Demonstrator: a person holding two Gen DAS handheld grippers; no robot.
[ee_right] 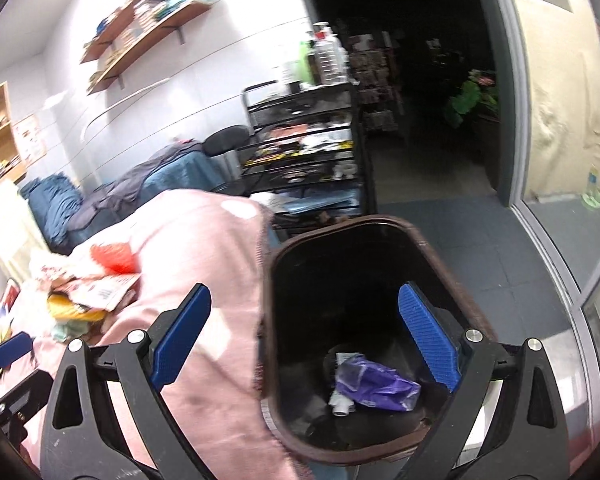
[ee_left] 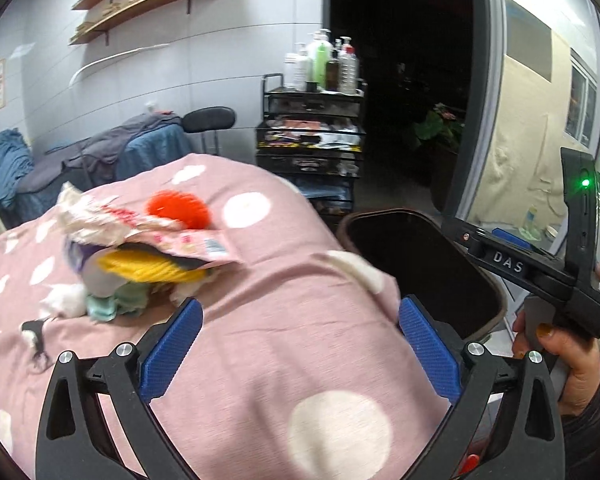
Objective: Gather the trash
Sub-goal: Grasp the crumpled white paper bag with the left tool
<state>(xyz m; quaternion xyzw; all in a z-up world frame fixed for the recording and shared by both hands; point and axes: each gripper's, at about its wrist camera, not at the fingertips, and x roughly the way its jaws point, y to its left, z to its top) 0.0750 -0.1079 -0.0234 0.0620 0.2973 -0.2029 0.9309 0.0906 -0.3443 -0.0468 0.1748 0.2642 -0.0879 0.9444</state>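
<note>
A pile of trash lies on a pink polka-dot blanket: crumpled wrappers, a yellow piece, an orange ball and tissue. It also shows in the right wrist view. My left gripper is open and empty, just short of the pile. A dark brown trash bin stands beside the bed; it holds a purple wrapper and a small white piece. My right gripper is open and empty above the bin's mouth. The bin also shows in the left wrist view.
A black tiered cart with bottles on top stands behind the bed. A dark doorway and a glass partition are to the right. Another bed with blue and grey covers is at the back left. Wall shelves hang above.
</note>
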